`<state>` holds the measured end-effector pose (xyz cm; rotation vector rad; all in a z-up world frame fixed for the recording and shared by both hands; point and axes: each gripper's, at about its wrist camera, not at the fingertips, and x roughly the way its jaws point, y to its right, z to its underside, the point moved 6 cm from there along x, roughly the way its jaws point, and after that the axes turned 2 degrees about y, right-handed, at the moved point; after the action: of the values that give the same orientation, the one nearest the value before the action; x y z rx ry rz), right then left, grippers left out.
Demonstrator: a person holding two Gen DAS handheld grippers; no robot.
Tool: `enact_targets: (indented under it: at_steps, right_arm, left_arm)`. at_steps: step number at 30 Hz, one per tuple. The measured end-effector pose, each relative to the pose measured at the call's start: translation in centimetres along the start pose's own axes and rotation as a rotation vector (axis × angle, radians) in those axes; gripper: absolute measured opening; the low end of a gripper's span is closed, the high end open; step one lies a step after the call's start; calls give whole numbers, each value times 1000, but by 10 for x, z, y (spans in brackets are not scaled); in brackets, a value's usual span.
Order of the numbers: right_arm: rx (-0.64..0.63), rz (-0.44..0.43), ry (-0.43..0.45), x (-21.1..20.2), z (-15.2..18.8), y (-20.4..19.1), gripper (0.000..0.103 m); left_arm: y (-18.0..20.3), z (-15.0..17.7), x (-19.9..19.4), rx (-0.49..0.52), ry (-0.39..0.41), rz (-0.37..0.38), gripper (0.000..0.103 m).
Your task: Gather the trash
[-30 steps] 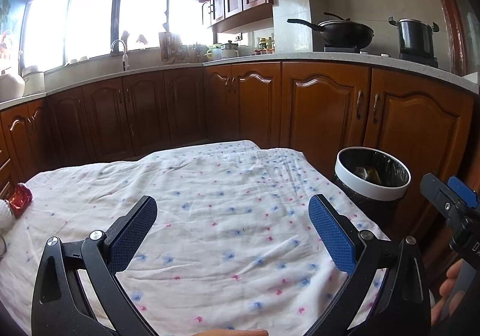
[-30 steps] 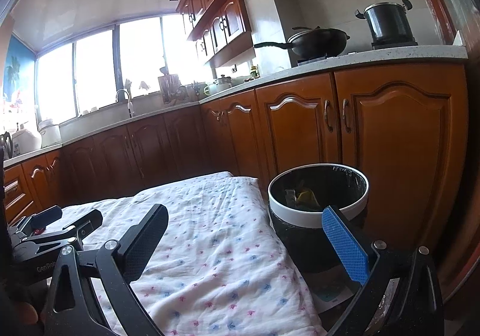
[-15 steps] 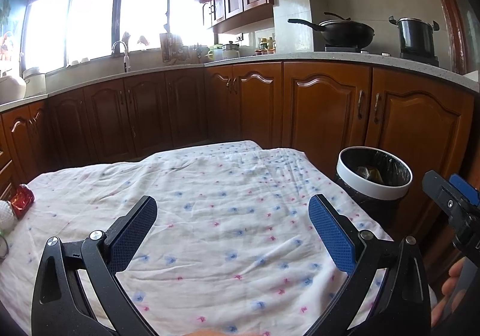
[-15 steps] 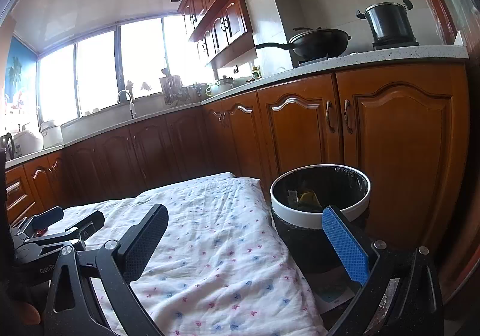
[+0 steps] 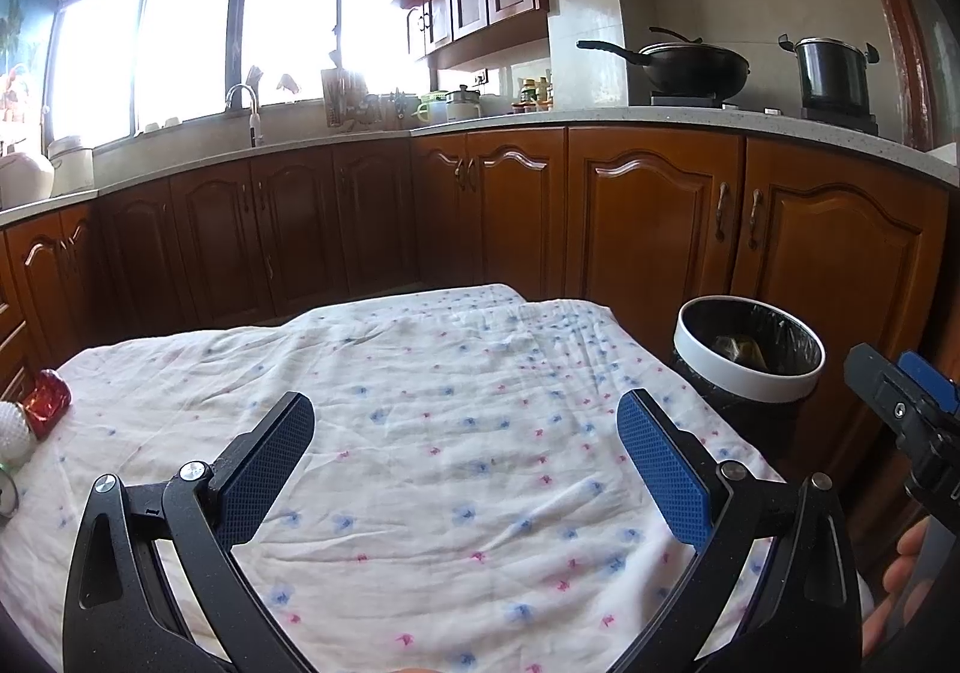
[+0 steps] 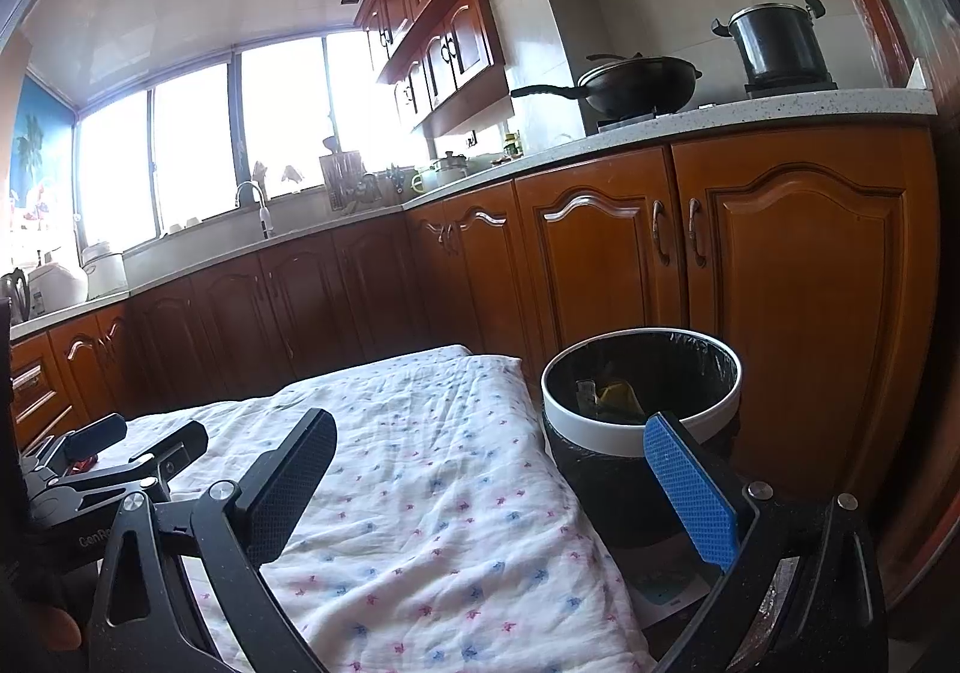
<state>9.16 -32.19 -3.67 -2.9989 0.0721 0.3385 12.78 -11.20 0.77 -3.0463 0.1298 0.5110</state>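
A table with a white flowered cloth (image 5: 456,409) fills the foreground. A white-rimmed bin with a black liner (image 5: 750,367) stands off its right edge and holds some trash; it also shows in the right wrist view (image 6: 642,403). A red crumpled wrapper (image 5: 49,400) and a white ball-like piece (image 5: 13,436) lie at the cloth's far left edge. My left gripper (image 5: 465,433) is open and empty above the cloth's near middle. My right gripper (image 6: 489,463) is open and empty, low over the table's right edge beside the bin.
Wooden kitchen cabinets (image 5: 648,229) run behind the table and bin. A wok (image 5: 690,66) and a pot (image 5: 831,72) sit on the counter's stove. The left gripper (image 6: 108,469) shows at the left of the right wrist view.
Both views have shifted only slightly. Both grippers stay open and empty.
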Motion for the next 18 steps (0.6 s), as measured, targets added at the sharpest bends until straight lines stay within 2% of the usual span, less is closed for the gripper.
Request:
enact_targets:
  at_steps: [18]
  right_arm:
    - [0,-1,-2,0,0,0,103]
  left_arm:
    - [0,0,0,4,-2,-1,103]
